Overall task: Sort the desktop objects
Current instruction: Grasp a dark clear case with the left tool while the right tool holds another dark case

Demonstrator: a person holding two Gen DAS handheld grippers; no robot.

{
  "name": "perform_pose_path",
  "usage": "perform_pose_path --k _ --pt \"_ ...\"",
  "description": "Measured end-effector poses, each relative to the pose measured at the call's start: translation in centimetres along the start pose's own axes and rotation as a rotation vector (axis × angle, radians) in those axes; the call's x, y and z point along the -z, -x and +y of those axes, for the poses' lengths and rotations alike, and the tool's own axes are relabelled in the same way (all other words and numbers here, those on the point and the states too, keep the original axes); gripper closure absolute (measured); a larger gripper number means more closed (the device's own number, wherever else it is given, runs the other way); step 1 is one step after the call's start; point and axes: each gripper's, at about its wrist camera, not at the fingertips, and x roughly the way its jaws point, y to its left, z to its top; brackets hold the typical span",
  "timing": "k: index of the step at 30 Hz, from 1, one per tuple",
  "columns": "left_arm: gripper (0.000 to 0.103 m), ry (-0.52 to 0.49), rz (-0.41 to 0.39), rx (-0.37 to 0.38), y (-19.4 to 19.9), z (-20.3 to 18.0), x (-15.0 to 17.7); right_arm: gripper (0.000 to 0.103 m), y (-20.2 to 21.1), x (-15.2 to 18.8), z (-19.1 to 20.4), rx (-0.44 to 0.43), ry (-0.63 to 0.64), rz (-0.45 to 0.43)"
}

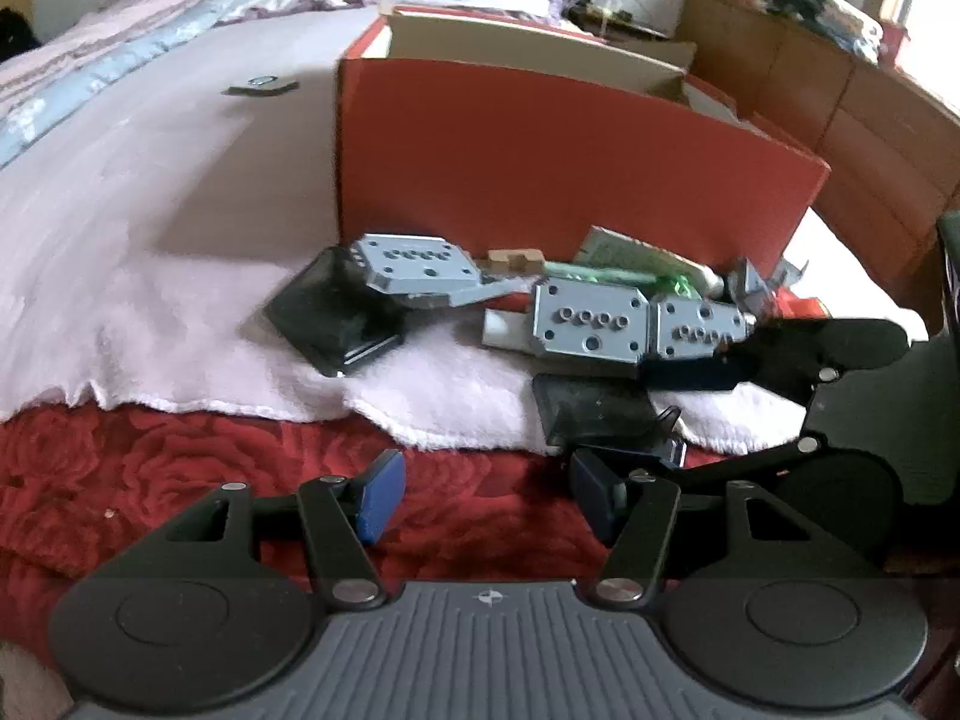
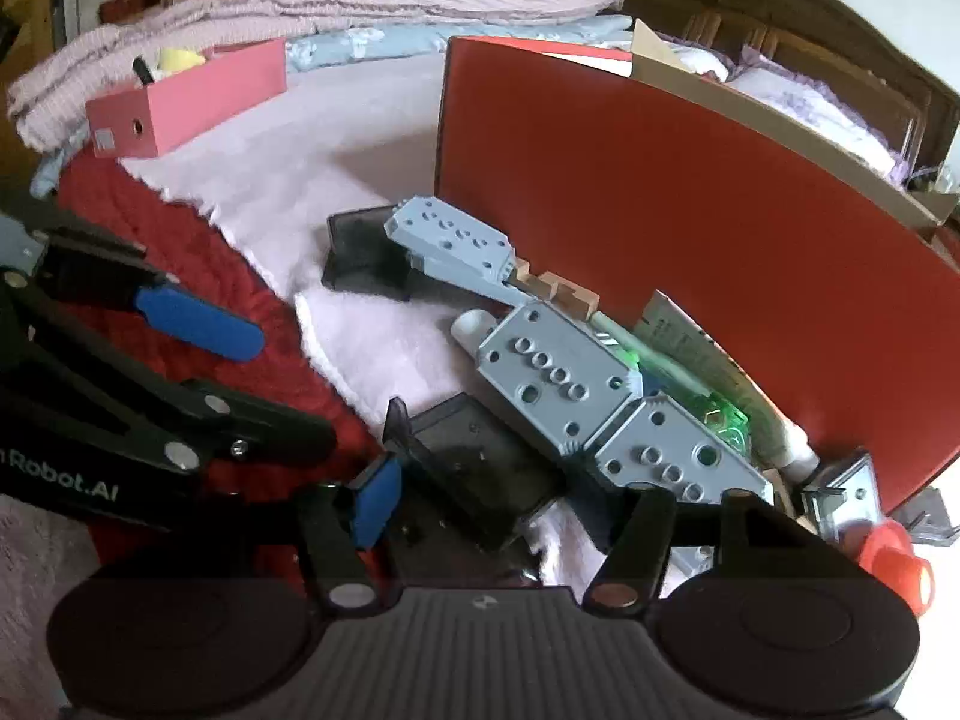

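Observation:
A pile of small objects lies on a white fleece (image 1: 180,276) against a big red box (image 1: 540,156): grey plates with holes (image 1: 591,318), dark clear plastic cases (image 1: 336,312), a wooden piece (image 1: 513,259) and a green item (image 2: 714,414). My left gripper (image 1: 480,495) is open and empty over the red blanket (image 1: 180,468), short of the pile. My right gripper (image 2: 498,510) is open, its jaws on either side of a dark clear case (image 2: 474,456) at the pile's near edge. It also shows in the left wrist view (image 1: 810,360).
A pink box (image 2: 180,102) stands at the far left on the fleece. A red round item (image 2: 894,558) lies at the right end of the pile. Folded bedding (image 2: 300,6) and a wooden headboard (image 1: 870,120) lie beyond. A small dark part (image 1: 258,84) lies far out on the fleece.

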Motion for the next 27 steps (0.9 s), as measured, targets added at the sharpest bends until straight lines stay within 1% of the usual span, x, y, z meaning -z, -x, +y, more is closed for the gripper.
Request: perform_pose_path --k 2,3,5,7,9,11,12,17,20,21,22,24,27 --pt "0.041 0.001 0.001 -0.009 0.0 0.2 0.0 0.052 0.2 0.1 -0.6 -0.015 -0.045 -0.006" --pt "0.041 0.001 0.003 -0.01 0.0 0.2 0.0 0.06 0.3 0.2 -0.9 -0.02 -0.071 -0.01" --pt "0.041 0.001 0.007 -0.01 -0.1 0.2 0.0 0.066 0.6 0.4 -1.7 -0.03 -0.128 -0.019" --pt "0.041 -0.007 0.01 -0.008 -0.2 0.1 0.0 0.08 0.8 0.6 -2.8 -0.035 -0.211 -0.028" --pt "0.041 -0.017 0.012 -0.006 -0.2 -0.2 0.0 0.081 0.8 0.7 -3.9 -0.061 -0.298 -0.037" --pt "0.041 -0.023 0.013 -0.005 -0.3 -0.3 0.0 0.088 0.8 0.6 -4.5 -0.072 -0.333 -0.043" --pt "0.041 -0.024 0.014 -0.005 -0.3 -0.4 0.0 0.088 0.7 0.5 -4.6 -0.073 -0.329 -0.044" --pt "0.041 -0.021 0.025 -0.006 -0.6 -0.4 0.1 0.084 0.1 -0.6 -3.5 -0.072 -0.21 -0.052" --pt "0.041 -0.023 0.029 -0.006 -0.6 -0.5 0.1 0.089 -0.6 -1.2 -2.7 -0.076 -0.166 -0.056" --pt "0.041 -0.026 0.03 -0.005 -0.6 -0.5 0.1 0.094 -0.7 -1.3 -2.6 -0.074 -0.171 -0.058" --pt "0.041 -0.028 0.03 -0.004 -0.5 -0.6 0.1 0.096 -0.8 -1.4 -2.5 -0.072 -0.175 -0.061" --pt "0.041 -0.035 0.032 0.002 -0.5 -0.7 0.1 0.096 -0.5 -1.4 -2.8 -0.073 -0.21 -0.076" --pt "0.041 -0.057 0.04 0.019 -0.7 -1.3 0.1 0.096 1.2 -0.8 -3.7 -0.068 -0.279 -0.109"
